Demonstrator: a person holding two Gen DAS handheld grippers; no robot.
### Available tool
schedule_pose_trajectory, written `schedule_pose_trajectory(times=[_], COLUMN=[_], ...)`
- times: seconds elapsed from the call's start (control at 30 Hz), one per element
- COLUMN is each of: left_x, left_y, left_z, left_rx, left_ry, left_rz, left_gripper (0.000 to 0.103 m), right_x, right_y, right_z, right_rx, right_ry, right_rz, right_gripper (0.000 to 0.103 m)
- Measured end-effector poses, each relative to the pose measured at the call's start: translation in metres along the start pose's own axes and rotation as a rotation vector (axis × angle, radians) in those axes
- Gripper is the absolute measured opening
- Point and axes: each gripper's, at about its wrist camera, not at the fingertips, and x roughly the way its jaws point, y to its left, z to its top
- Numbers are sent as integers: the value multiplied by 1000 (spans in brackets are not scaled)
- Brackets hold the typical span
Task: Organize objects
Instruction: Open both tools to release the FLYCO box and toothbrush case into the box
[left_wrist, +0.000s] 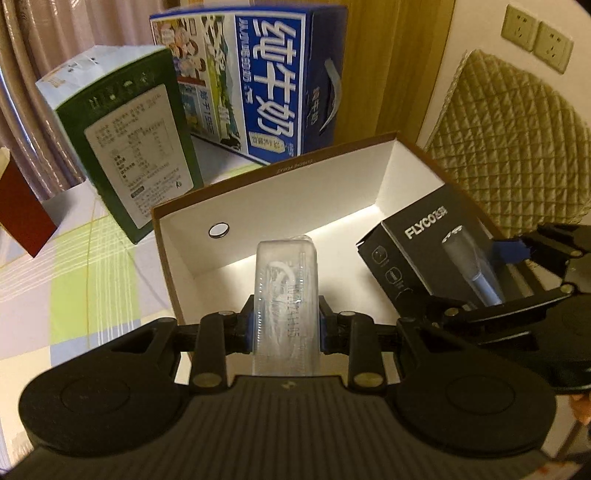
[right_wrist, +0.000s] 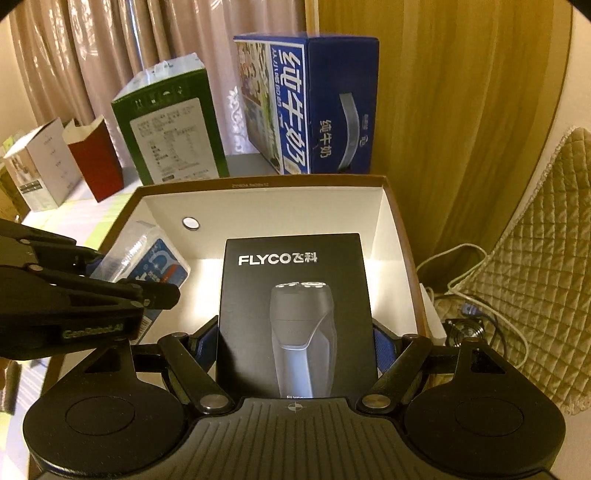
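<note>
Left tongs (left_wrist: 283, 325) clamped on a clear plastic pack (left_wrist: 284, 295), held over the open brown box (left_wrist: 280, 168) with white interior, at box centre. Right tongs (right_wrist: 295, 339) clamped on the black FLYCO shaver carton (right_wrist: 295, 295), also over the box; in the left wrist view it sits at 3 o'clock of the pack. Round hole (left_wrist: 218, 230) in the box's far wall. Beyond the box: green carton (left_wrist: 140, 162) at 10 o'clock, blue milk case (left_wrist: 266, 81) at 12. Quilted cushion (left_wrist: 517, 140) at 2 o'clock.
</note>
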Motion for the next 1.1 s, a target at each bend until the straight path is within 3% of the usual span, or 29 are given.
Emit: schedule_pose_trajectory(times=[0.3,0.4,0.57,0.8,0.93,1.1], left_x=[30,30,28,21,11,-9], left_y=[6,8,12,16,17,14], left_z=[10,12,13,13,9,-2], left_rx=[3,11,0,-1,1,1], left_ry=[40,18,14,2,-12,-29], left_rz=[16,31,37,35,16,-19], left_gripper=[26,27,42,51,60,69], right_x=[17,20,25,15,-2,-28], right_y=[3,4,2,2,-1,-3], right_z=[9,11,14,14,10,-1], right_rx=[-32,-36,-45,-60,-39,-8], right_ry=[6,-4,-29,-75,-91,-110], right_rz=[-30,-40,-50,-37,-9,25], right_gripper=[76,76,76,77,90,97])
